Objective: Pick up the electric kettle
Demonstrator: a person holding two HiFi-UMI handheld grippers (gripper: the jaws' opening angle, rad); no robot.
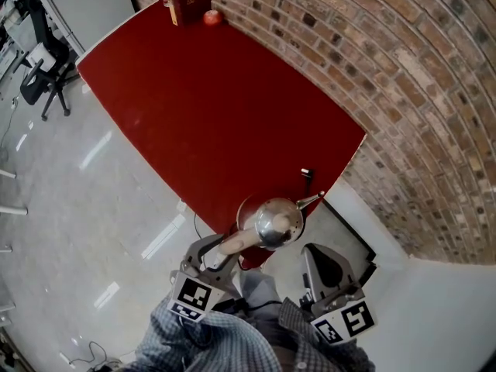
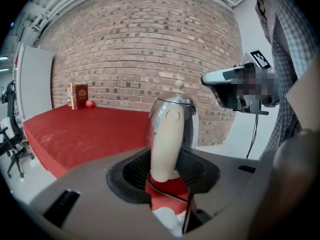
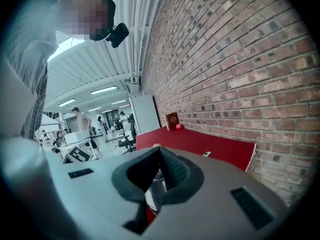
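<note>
At the near edge of a red worktop [image 1: 209,115], the steel kettle [image 1: 277,222] is standing upright on its base, spout pointing toward the brick wall, while the left gripper [image 1: 231,248] is straddling its cream handle [image 1: 239,242]. The jaws are standing well apart, with the handle between the ribbed pads; nothing appears to be clamped yet. The right gripper [image 1: 316,254] is waiting just beside the worktop's corner, its jaws fully together and holding nothing. The step in hand looks to be the grip itself. Doing it well likely means keeping the handle centred between the pads and seating them on its straight middle section rather than the flared foot. The squeeze should be firm before any lift, since the smooth handle could slip or let the kettle swing. Lifting straight up should be clearing the base and the dark cord [image 2: 167,195] trailing beneath it.
</note>
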